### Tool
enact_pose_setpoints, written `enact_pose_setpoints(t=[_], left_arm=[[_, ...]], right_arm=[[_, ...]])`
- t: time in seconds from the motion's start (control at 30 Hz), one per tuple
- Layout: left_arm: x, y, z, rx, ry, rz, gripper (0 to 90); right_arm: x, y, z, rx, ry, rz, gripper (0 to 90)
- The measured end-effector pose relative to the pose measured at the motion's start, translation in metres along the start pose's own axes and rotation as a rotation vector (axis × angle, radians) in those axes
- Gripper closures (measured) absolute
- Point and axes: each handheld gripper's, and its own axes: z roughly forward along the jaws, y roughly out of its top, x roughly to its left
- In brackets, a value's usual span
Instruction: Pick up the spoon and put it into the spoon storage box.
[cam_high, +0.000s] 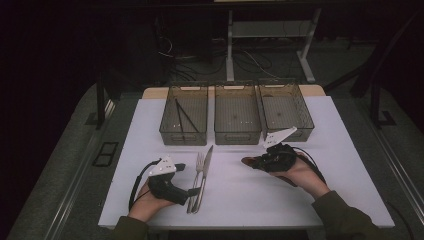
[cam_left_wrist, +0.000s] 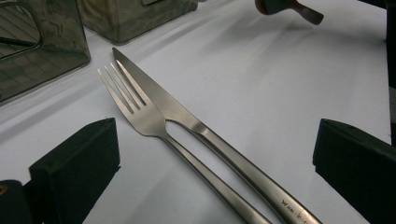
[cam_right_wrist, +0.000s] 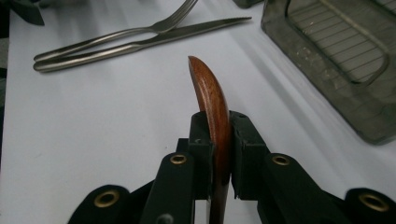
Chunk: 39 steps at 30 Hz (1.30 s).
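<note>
A white table top (cam_high: 310, 200) lies under a dark room, with cables and desk legs dim on the floor beyond its far edge. In the right gripper view the two black pads are clamped on a brown wooden utensil (cam_right_wrist: 212, 98), gripping its flat, curved body from both sides so that the rounded tip rises past the jaws and leans toward the metal cutlery farther off. From the high view the right gripper (cam_high: 260, 161) sits in an upturned hand just above the table, near the front of the right-hand basket (cam_high: 305, 112), with the wooden piece jutting out to the left. The left gripper (cam_high: 192, 179) rests low on the table with its jaws spread wide and nothing between the pads; in the left gripper view its two black blocks stand at either side of the picture, and a steel fork (cam_left_wrist: 140, 112) and a steel knife (cam_left_wrist: 196, 128) lie on the white surface between and beyond them, side by side, handles touching or nearly so, tips pointing toward the baskets. Three smoky, see-through baskets stand in a row along the far part of the table: the left basket (cam_high: 170, 132) holds a pair of dark sticks leaning across it, and the middle basket (cam_high: 237, 136) stands close between its neighbours.
</note>
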Motion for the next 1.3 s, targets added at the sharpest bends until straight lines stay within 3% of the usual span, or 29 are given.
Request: enact_pose_setpoints(t=[0.4,0.87,1.3], left_arm=[[0.0,0.0,0.0,0.0,0.001,0.0,0.0],[-0.001,0.0,-0.002,-0.008,0.003,-0.001,0.0],[-0.002,0.001,-0.002,-0.009,-0.002,-0.002,0.0]], right_arm=[[-0.01,0.016,-0.005,-0.048,-0.021,0.023,79.2],[-0.031,0.051,-0.014,-0.132,-0.065,0.067,79.2],[-0.054,0.082,-0.01,-0.142,-0.113,0.11,79.3]])
